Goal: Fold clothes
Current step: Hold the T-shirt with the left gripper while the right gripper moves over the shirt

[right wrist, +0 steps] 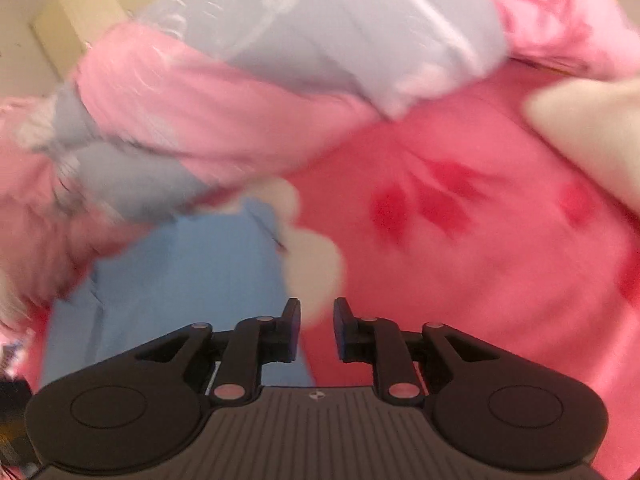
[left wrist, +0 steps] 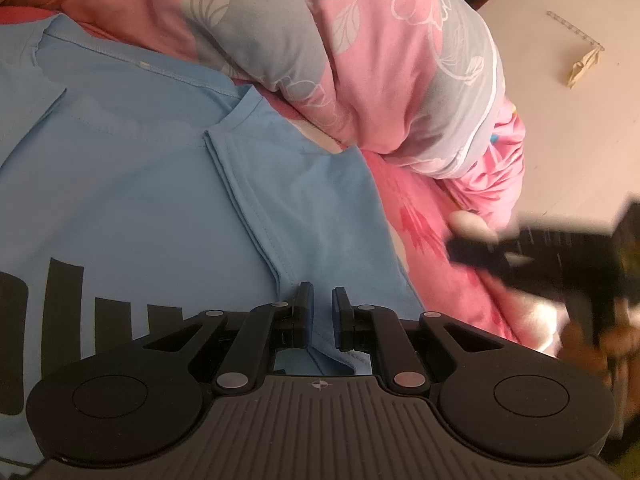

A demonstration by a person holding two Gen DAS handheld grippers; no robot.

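A light blue T-shirt [left wrist: 160,168] with a black print lies flat on the pink bedsheet [left wrist: 432,248], one sleeve folded in over its body. My left gripper [left wrist: 322,312] hovers low over the shirt's right side by the sleeve fold. Its jaws stand a narrow gap apart and only the cloth below shows between them. The right wrist view is blurred. It shows a strip of the same shirt [right wrist: 180,280] at lower left and my right gripper [right wrist: 317,328] narrowly open over the shirt's edge and the sheet [right wrist: 480,272], holding nothing.
A bunched pink and grey floral quilt [left wrist: 360,64] lies along the far side of the shirt, also the quilt [right wrist: 248,80] in the right wrist view. Right of the bed is pale floor [left wrist: 568,128] with a paper scrap [left wrist: 584,66]. A blurred dark hand-held tool [left wrist: 504,252] hangs over the bed's right edge.
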